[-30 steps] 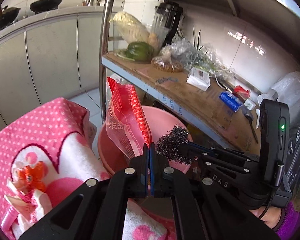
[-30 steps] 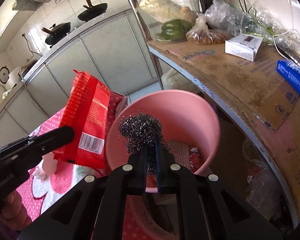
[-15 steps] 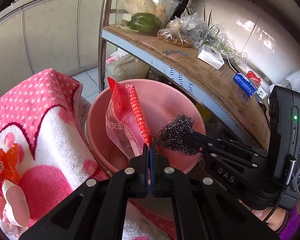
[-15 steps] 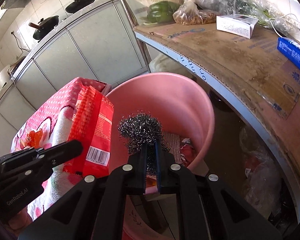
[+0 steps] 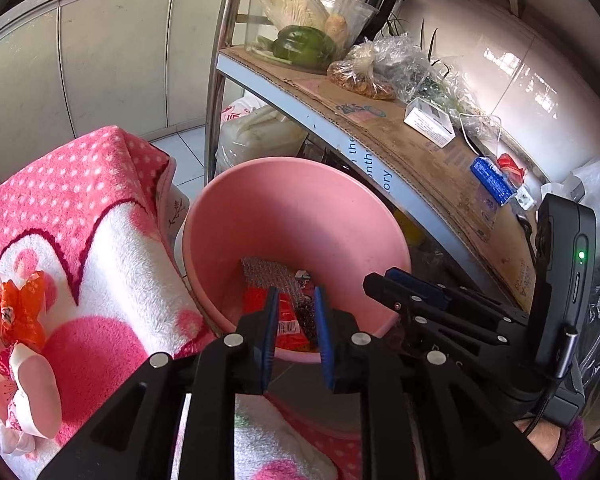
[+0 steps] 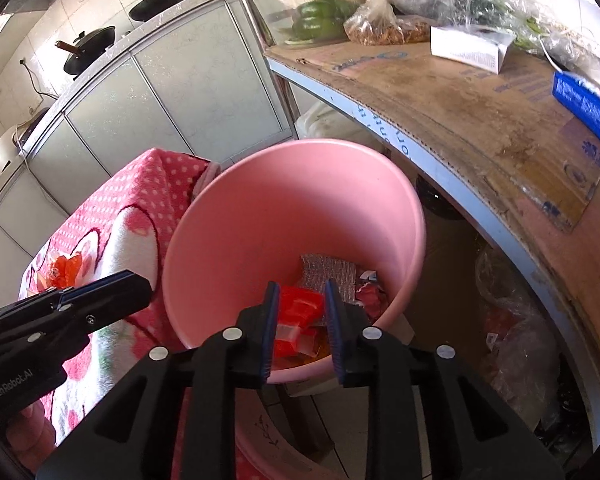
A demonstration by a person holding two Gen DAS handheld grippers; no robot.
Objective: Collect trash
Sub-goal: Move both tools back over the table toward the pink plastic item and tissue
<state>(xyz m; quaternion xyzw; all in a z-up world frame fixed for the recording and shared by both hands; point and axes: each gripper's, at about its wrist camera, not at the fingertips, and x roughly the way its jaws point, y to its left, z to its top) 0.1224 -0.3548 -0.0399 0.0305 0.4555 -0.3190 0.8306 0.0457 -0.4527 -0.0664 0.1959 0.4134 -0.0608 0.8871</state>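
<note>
A pink bucket [image 5: 300, 208] [image 6: 292, 208] stands under both grippers. At its bottom lie a red snack bag [image 5: 286, 314] [image 6: 300, 306], a dark steel-wool pad [image 5: 306, 320] and a silvery scrap [image 6: 328, 272]. My left gripper [image 5: 295, 312] hangs over the near rim, its jaws opening, with nothing gripped between them. My right gripper [image 6: 302, 300] also hovers above the bucket with its jaws opening and empty. Each one shows in the other's view: the right gripper [image 5: 384, 280] at the bucket's right rim, the left gripper [image 6: 132, 284] at its left rim.
A pink dotted towel [image 5: 80, 220] covers the surface left of the bucket. To the right runs a metal shelf topped with cardboard [image 6: 480, 112], bearing vegetables, bags, a white box [image 5: 428, 120] and a blue packet [image 6: 584, 108]. Grey cabinets [image 5: 100, 60] stand behind.
Both grippers have opened. The red snack bag left the left gripper and the steel wool left the right one; both now lie inside the bucket. Both hands sank a little.
</note>
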